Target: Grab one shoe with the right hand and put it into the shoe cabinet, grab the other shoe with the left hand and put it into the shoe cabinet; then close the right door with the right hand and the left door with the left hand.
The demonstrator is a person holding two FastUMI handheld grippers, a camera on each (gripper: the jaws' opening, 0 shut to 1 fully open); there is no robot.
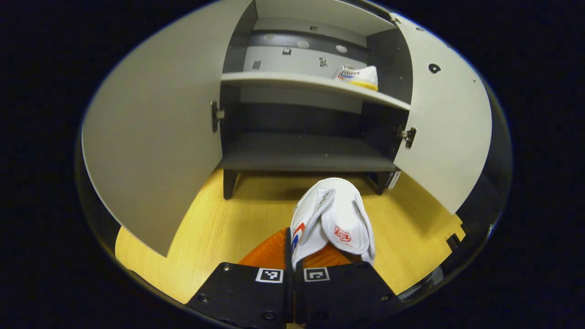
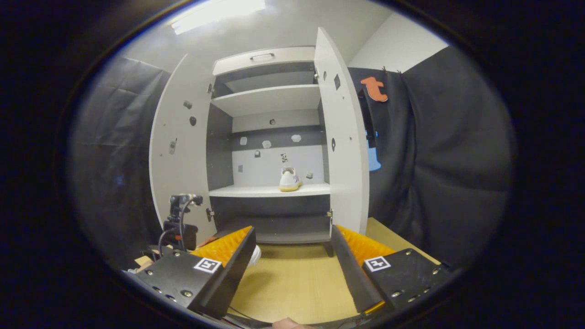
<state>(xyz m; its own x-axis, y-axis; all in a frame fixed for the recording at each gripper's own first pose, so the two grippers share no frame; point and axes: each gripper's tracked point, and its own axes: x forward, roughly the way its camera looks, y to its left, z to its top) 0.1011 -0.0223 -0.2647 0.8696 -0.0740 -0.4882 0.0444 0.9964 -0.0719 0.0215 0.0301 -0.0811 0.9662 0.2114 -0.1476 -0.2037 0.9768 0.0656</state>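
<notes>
White shoe (image 1: 336, 219) in left claw (image 1: 292, 262); heel hidden

shoe cabinet (image 2: 269, 114): smooth matt board, pale doors and shelves, darker matt panels inside
hinges (image 1: 408, 136): bright metal
held shoe (image 1: 336, 221): white cloth upper, fine woven mesh along one side, soft matt tongue with a printed mark
shelved shoe (image 2: 289, 179): white upper, yellowish rubbery-looking sole
table (image 1: 219, 228): light wood grain, smooth, faint sheen
booth wall (image 2: 438, 151): black cloth, matt, creased
left claw (image 1: 292, 256): ridged pads; matt bodies with screw heads and paper-like square tags
</notes>
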